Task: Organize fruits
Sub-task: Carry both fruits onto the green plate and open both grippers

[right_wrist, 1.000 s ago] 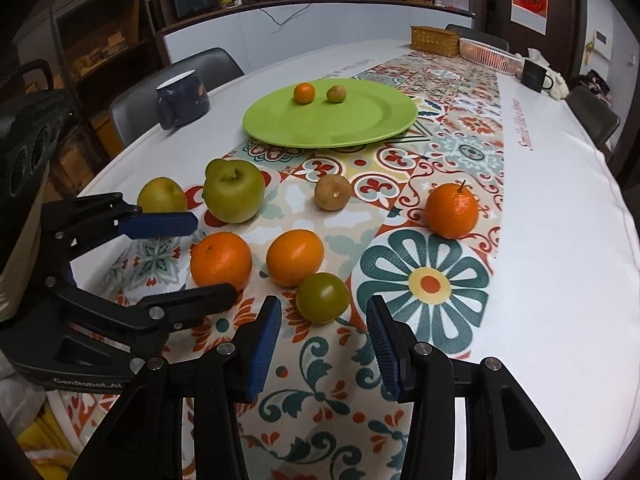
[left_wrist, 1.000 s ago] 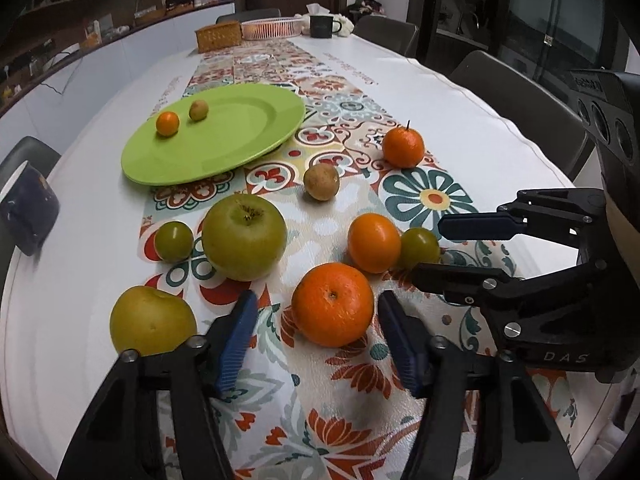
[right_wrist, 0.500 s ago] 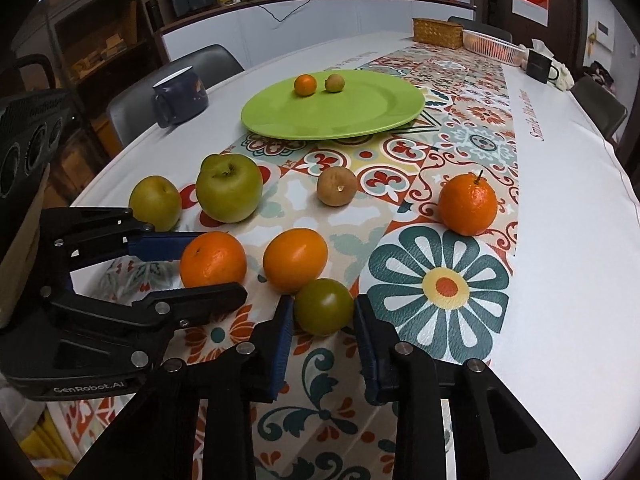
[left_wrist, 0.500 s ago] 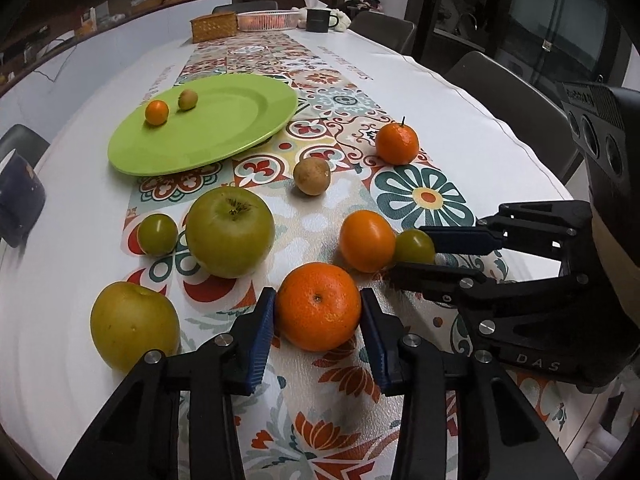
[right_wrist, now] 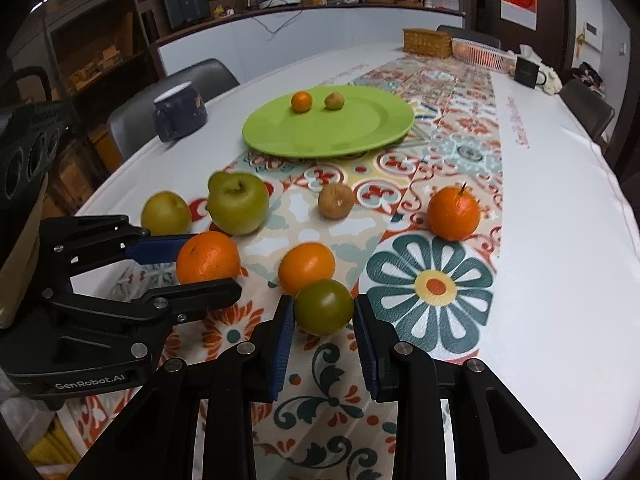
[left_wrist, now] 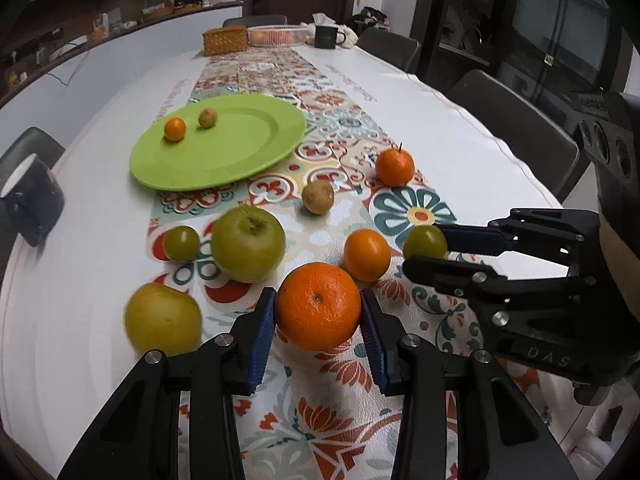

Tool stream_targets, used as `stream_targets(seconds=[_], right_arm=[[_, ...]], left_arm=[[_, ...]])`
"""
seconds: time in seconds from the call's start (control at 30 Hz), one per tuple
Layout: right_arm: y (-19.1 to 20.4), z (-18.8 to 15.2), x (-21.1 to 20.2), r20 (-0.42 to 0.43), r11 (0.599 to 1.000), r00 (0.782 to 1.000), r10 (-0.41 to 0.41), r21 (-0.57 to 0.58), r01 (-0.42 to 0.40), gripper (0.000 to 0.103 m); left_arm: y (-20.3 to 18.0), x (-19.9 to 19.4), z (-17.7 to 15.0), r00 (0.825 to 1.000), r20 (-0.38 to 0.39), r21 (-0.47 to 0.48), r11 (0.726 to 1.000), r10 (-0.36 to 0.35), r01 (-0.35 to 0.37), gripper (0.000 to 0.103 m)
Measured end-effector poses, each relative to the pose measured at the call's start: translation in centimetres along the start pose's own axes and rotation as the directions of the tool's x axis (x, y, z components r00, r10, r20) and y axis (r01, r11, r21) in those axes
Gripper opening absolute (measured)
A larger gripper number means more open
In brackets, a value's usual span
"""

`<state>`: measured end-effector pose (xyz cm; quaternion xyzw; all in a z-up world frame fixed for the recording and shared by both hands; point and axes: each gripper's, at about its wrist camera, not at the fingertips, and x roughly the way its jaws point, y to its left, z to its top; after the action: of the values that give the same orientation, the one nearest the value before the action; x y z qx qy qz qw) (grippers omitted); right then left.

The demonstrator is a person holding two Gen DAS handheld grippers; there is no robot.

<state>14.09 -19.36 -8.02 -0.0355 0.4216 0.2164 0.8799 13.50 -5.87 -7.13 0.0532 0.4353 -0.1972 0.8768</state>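
My left gripper is shut on a large orange, held just above the patterned runner; it also shows in the right wrist view. My right gripper is shut on a small green tangerine, which also shows in the left wrist view. A green plate lies further back holding a small orange and a small brown-green fruit. Loose on the runner are a green apple, a yellow pear, a small green fruit, an orange, a brown fruit and a stemmed tangerine.
A dark mug stands on the white table left of the plate. A wicker box, a pink basket and a black mug sit at the far end. Chairs line the table's sides.
Both grippers moved forward and closed: the left on the large orange, the right on the green tangerine. Both fruits now sit higher between the pads.
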Motion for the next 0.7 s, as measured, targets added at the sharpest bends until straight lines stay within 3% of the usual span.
stream_targets(seconds=[0.3,0.7], right_arm=[[1.2,3.5,-3.6,0.13,1.0,0.992,0.003,0.021,-0.005,0.031],[1.5,10.1,-3.0,0.204,1.0,0.979,-0.009,0.015,0.006,0.031]], left_arm=[[1.2,-3.7,2.6,0.996,0.087,-0.039,0.999,0.034,-0.031,0.041],[5.0,-4.3,7.8,0.982,0.147,-0.047,0.993,0.115,-0.109,0.041]])
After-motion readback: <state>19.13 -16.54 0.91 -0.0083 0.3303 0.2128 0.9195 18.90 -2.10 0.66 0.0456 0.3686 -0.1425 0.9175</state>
